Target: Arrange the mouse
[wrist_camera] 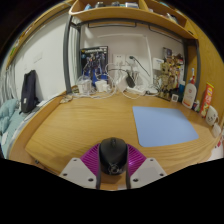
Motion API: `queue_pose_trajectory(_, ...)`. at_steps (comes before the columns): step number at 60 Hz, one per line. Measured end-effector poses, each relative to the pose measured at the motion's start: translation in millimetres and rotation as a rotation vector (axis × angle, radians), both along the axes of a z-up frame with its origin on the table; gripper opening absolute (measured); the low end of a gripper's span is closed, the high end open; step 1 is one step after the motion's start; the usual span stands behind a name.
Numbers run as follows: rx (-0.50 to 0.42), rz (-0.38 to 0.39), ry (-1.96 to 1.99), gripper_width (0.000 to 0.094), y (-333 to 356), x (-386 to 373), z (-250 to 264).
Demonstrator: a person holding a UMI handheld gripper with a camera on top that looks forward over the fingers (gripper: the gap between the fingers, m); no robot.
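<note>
Pinching a dark mouse [113, 155] between its purple pads, the gripper [113, 166] is hovering over a wooden counter [80, 125], a blue mat [165, 125] lying at two o'clock.

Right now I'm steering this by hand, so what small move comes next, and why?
Probably carry the mouse forward and right toward the blue mat: the gripper appears shut on it, and the mat lies bare beyond the fingers.

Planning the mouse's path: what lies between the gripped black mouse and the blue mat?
In the gripper view, only bare wooden desk separates the black mouse from the blue rectangular mat.
</note>
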State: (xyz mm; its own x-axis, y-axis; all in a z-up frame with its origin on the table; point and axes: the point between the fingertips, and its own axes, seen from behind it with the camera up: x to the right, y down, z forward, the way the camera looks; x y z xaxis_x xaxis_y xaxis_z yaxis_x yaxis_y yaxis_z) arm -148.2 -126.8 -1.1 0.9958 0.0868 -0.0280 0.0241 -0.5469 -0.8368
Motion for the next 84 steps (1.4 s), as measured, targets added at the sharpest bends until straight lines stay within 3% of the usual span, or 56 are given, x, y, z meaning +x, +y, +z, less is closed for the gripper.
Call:
queue_pose_trajectory(2, -0.006, -0.009, -0.015, 0.0356, 0.3, 1.8, 0.0)
queue_pose_trajectory(3, -0.006, -0.017, -0.017, 0.0297, 0.7, 0.9, -0.6)
queue_pose_trajectory(5, -0.006, -0.021, -0.024, 0.0315, 0.8, 1.7, -1.1)
queue_pose_trajectory(6, -0.006, -0.024, -0.022, 0.0266, 0.7, 2.1, -0.7)
queue_pose_trajectory(16, -0.041, -0.011, -0.012, 0.0265, 6.8, -12.8, 20.0)
queue_pose_trajectory(30, 0.155, -0.009, 0.074, 0.0267, 86.1, -4.2, 167.4)
queue_pose_trajectory(37, 0.248, -0.042, 0.068, 0.0266, 123.8, 44.7, 231.8)
queue_pose_trajectory(43, 0.271, -0.081, 0.016, 0.0264, 147.6, 99.7, 252.5)
queue_pose_trajectory(51, 0.218, -0.117, -0.009, 0.0264, 164.4, 155.9, 224.8)
queue_pose_trajectory(64, 0.049, -0.137, -0.017, 0.0263, 165.8, 200.2, 117.0)
queue_pose_trajectory(84, -0.149, -0.073, -0.039, 0.0311, 146.1, 202.3, 0.3)
